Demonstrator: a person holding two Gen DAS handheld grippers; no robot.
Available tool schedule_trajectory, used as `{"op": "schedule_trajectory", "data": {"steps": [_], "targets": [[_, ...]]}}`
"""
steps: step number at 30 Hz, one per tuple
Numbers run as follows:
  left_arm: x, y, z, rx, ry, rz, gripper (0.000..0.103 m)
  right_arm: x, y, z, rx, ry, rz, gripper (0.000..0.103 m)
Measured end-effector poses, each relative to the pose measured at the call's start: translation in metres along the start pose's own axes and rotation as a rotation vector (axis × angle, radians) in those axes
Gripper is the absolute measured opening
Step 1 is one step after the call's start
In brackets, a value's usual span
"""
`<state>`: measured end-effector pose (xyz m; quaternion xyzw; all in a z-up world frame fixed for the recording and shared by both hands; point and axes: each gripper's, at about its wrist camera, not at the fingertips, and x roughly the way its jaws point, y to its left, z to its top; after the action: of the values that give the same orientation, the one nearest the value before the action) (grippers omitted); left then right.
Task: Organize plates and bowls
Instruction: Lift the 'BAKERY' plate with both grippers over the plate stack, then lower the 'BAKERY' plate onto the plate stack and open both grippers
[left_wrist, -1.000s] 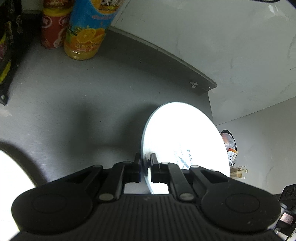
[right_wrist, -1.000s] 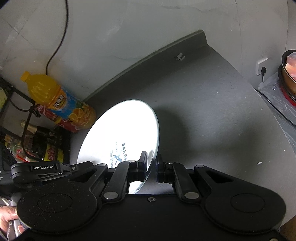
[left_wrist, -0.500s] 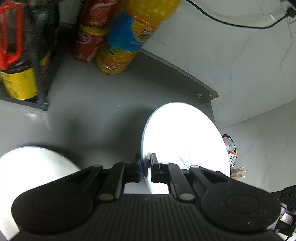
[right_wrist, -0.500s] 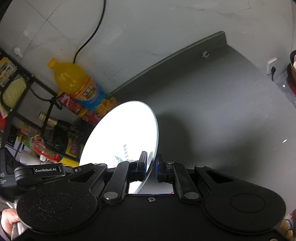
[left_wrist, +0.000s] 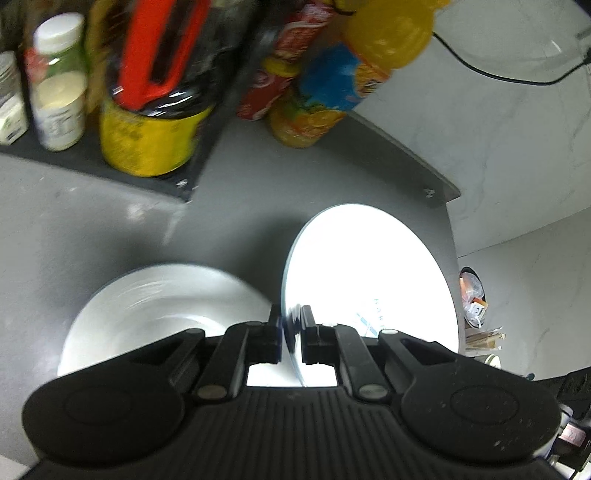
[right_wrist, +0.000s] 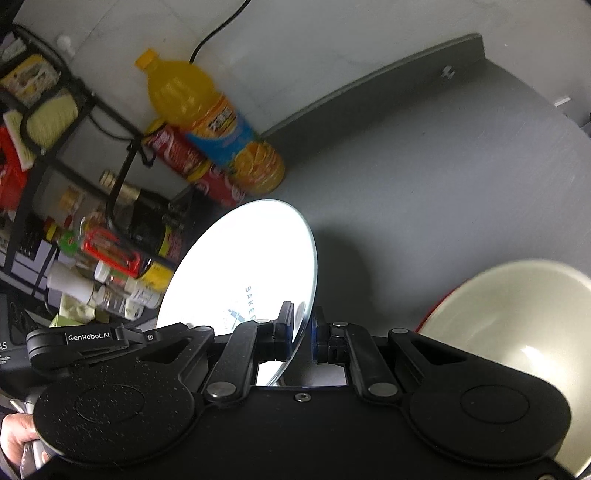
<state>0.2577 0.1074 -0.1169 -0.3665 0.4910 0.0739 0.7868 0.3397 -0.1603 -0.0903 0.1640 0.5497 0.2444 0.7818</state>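
A white plate with blue print (left_wrist: 369, 273) is held off the grey counter by both grippers, one on each side of its rim. My left gripper (left_wrist: 290, 334) is shut on its rim. My right gripper (right_wrist: 303, 332) is shut on the opposite rim, and the plate (right_wrist: 251, 258) shows tilted there. A second white plate (left_wrist: 159, 306) lies on the counter below my left gripper. A cream bowl with a red outside (right_wrist: 517, 317) sits to the right of my right gripper.
An orange juice bottle (right_wrist: 214, 122) and a red can (right_wrist: 184, 155) stand at the counter's back. A black rack (left_wrist: 110, 92) with bottles and jars is to the left. The grey counter (right_wrist: 424, 184) stretches to the right.
Both grippers have pulled back and left with the plate. The second white plate, the rack and the cream bowl have come into view.
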Motion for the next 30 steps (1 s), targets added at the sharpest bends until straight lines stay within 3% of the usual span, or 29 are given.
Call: {"op": "schedule_trajectory", "data": {"steps": [9,30], "targets": [[-0.009,0.048,-0.013,-0.026,0.028,0.014,0.007,0.021,0.023,-0.033,-0.005,0.047,-0.026,0.009],[0.002,0.096,-0.046,-0.069,0.097,0.025,0.008,0.029,0.041,-0.086,-0.023,0.084,-0.109,0.009]]}}
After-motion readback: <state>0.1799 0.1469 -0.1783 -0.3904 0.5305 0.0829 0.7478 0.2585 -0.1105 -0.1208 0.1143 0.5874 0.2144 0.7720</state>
